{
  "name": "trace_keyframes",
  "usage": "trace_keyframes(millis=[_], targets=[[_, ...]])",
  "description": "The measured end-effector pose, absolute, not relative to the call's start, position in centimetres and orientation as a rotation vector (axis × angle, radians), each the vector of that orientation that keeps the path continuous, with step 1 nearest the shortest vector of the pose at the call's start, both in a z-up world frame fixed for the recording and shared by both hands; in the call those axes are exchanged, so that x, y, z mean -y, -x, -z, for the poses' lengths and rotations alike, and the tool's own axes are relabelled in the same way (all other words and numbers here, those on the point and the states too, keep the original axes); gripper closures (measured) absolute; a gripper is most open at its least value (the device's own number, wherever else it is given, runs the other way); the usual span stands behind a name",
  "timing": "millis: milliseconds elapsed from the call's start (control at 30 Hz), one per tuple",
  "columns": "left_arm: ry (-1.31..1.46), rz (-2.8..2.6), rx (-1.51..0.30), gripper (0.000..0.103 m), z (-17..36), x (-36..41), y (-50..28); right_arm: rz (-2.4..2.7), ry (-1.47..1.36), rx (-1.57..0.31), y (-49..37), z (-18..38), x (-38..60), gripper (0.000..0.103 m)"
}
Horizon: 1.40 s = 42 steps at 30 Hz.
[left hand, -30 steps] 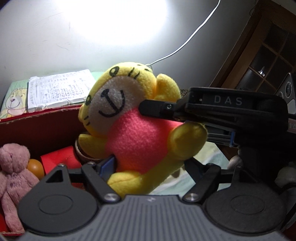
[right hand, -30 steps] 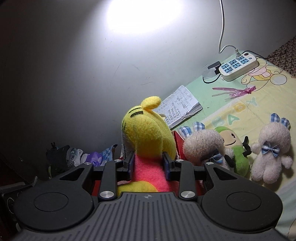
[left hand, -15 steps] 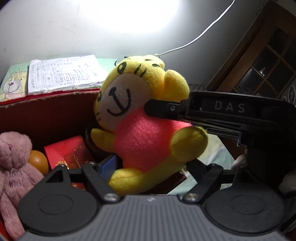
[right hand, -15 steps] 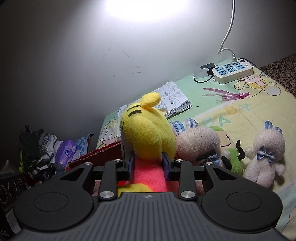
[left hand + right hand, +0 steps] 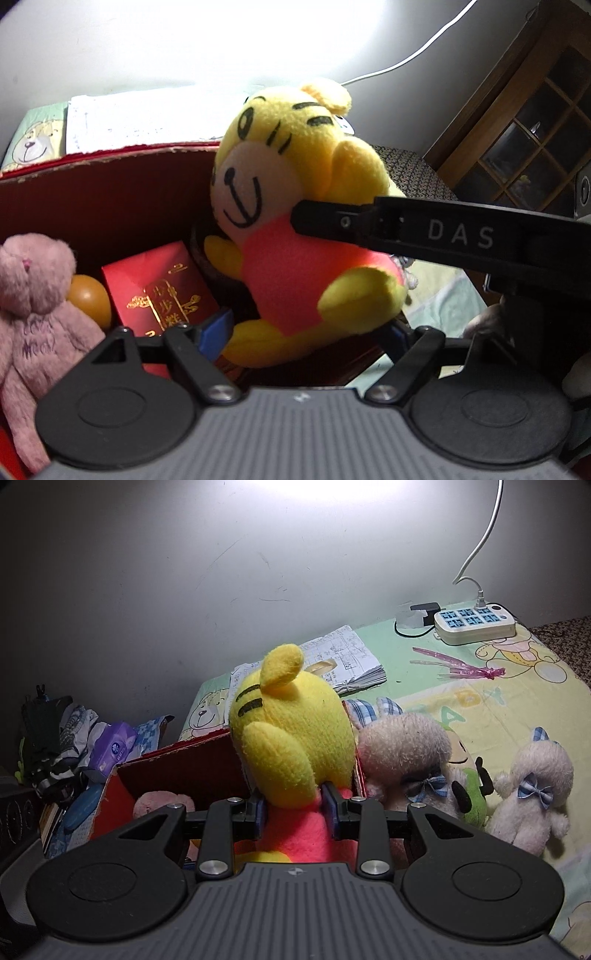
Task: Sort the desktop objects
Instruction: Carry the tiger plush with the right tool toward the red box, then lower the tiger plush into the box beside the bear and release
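Observation:
A yellow tiger plush in a pink shirt hangs over the open red box. My right gripper is shut on the plush at its neck, seen from behind. In the left wrist view one black right finger presses across the toy's chest. My left gripper is open, with the toy's yellow legs between its blue pads. Inside the box lie a pink teddy bear, an orange ball and a red envelope. The box's bottom under the toy is hidden.
On the baby-print cloth right of the box lie two white bunny plushes and a green plush. Behind are a notebook, a pink wrapper and a power strip. Clutter is piled at the left, and a wooden cabinet stands at the right.
The right gripper has carried the tiger plush closer to the red box and lower over its right end. The box and its contents now look larger in the left wrist view.

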<state>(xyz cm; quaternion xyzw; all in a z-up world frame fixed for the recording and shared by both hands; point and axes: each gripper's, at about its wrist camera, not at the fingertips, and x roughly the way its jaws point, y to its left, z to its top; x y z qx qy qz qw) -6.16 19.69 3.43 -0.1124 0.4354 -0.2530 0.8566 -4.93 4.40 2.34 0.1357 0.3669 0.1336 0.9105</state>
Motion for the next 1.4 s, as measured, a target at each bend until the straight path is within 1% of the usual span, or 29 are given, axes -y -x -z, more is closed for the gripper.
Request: trace_keyframes(millis=[133,233,267,333,500,633,833,967,1133,1300,1333,1400], targets=[[0.201,0.532,-0.907,0.018,-3.7,-19.4,6.7,-0.288,-0.291,-0.778,5.0,-2.3,-4.4,0.070],[0.164,0.527,-0.904,0.018,-4.1,-18.7,6.8,-0.284,-0.351,-0.860,4.4,-1.5,-3.9,0.073],[0.139,0.516,-0.897,0.018,-4.1,-18.3,6.8,-0.267,-0.357,-0.861,4.3,-1.2,-3.8,0.074],[0.115,0.513,-0.889,0.018,-4.1,-17.6,6.6,-0.245,-0.300,-0.824,4.4,-1.3,-4.1,0.074],[0.113,0.515,-0.893,0.015,-3.9,-17.3,5.7,-0.248,-0.269,-0.798,4.2,-1.6,-3.9,0.075],[0.095,0.501,-0.904,0.015,-3.5,-17.1,5.3,-0.249,-0.225,-0.789,3.9,-1.2,-4.4,0.075],[0.085,0.496,-0.938,0.015,-2.9,-16.8,4.5,-0.256,-0.245,-0.792,3.4,-0.3,-3.8,0.074],[0.059,0.489,-0.936,0.011,-3.0,-16.4,4.7,-0.272,-0.292,-0.790,3.7,-0.3,-3.1,0.071],[0.066,0.494,-0.940,0.010,-2.9,-16.3,4.6,-0.289,-0.335,-0.787,4.2,-0.6,-2.4,0.069],[0.077,0.482,-0.952,0.010,-2.6,-16.3,4.4,-0.292,-0.394,-0.732,4.9,-1.4,-1.2,0.069],[0.087,0.483,-0.959,0.010,-2.5,-16.4,4.3,-0.295,-0.385,-0.722,4.9,-1.6,-1.2,0.070],[0.104,0.483,-0.968,0.010,-2.4,-16.5,4.1,-0.303,-0.366,-0.716,4.9,-1.6,-1.4,0.075]])
